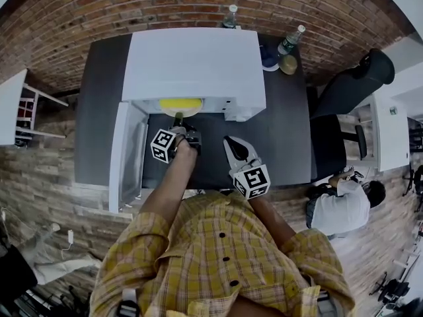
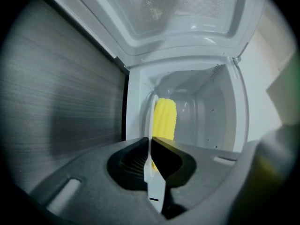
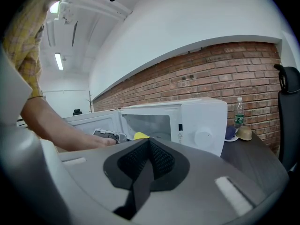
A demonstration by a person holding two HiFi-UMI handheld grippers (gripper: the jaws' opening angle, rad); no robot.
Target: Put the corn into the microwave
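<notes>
A yellow corn cob [image 1: 180, 103] lies on a white plate at the mouth of the open white microwave [image 1: 192, 65]. In the left gripper view the plate [image 2: 153, 111] shows edge-on as a thin white rim, with the corn [image 2: 165, 118] beside it inside the white cavity. My left gripper [image 1: 178, 119] [image 2: 151, 139] is shut on the plate's near rim. My right gripper [image 1: 228, 140] [image 3: 149, 142] hangs over the dark table to the right of the opening, shut and empty. From the right gripper view the corn [image 3: 140, 136] peeks out of the microwave [image 3: 201, 121].
The microwave door [image 1: 129, 154] swings out to the left over the dark table [image 1: 284, 137]. Two bottles [image 1: 230, 17] [image 1: 291, 40] and a small tan bowl [image 1: 287, 63] stand at the back right. A black chair [image 1: 357, 88] and a seated person [image 1: 344, 203] are at the right.
</notes>
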